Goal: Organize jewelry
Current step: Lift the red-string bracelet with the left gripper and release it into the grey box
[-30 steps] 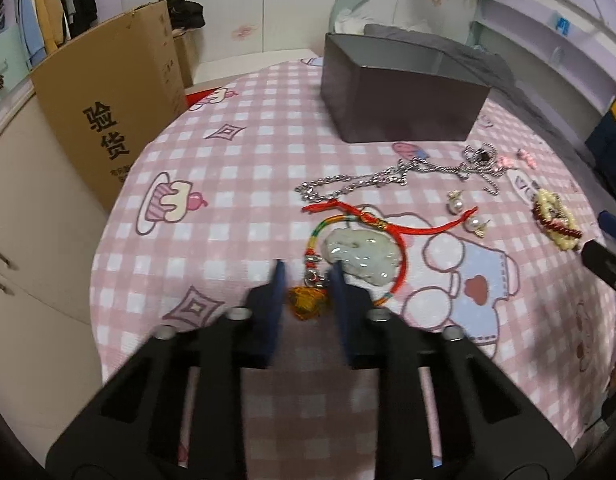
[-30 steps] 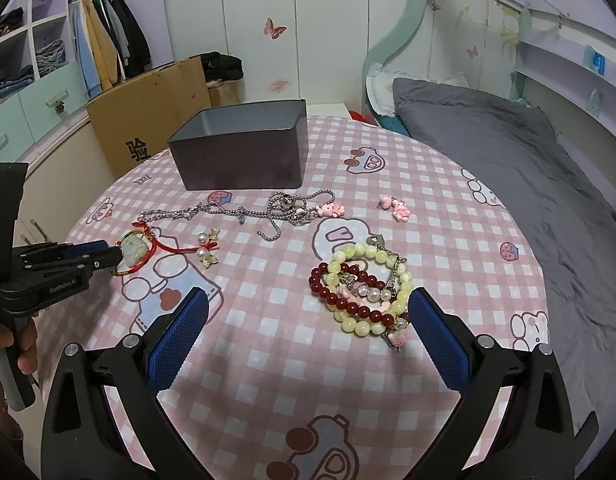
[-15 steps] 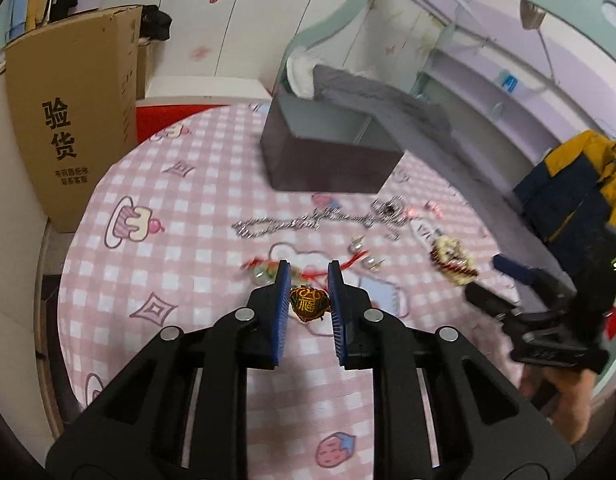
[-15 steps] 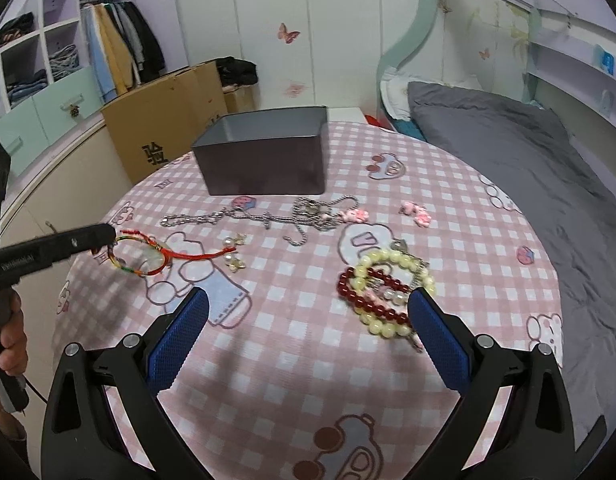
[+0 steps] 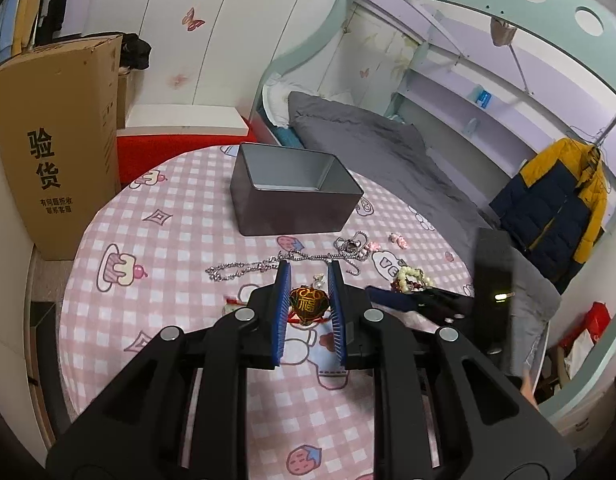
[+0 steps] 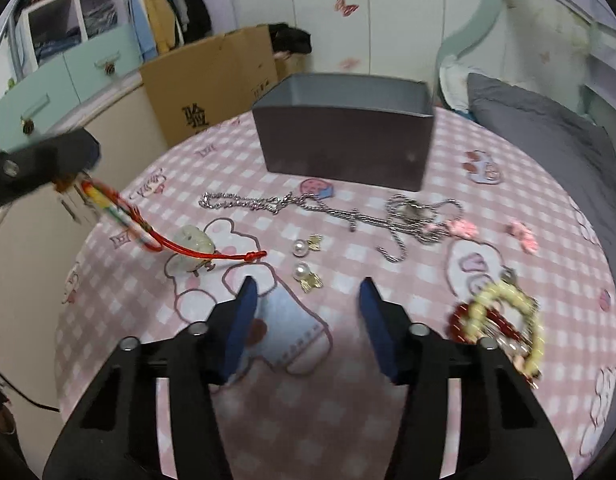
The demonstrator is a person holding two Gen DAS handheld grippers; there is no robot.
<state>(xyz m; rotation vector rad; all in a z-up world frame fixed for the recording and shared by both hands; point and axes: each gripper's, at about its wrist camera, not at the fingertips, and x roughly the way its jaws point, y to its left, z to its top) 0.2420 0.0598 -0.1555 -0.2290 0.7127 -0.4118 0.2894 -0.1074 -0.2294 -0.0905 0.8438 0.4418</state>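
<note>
My left gripper is shut on the gold charm of the red cord necklace and holds it above the table. In the right wrist view the left gripper is at the far left, with the red cord and jade pendant hanging from it toward the cloth. My right gripper is open and empty, low over the table near two pearl earrings. The dark open box stands at the back; it also shows in the left wrist view.
A silver chain, a silver necklace, pink clips and beaded bracelets lie on the pink checked tablecloth. A cardboard box stands left of the table. A grey bed is behind.
My left gripper closed on the gold charm and lifted the red cord necklace off the table. My right gripper moved forward and left, toward the pearl earrings.
</note>
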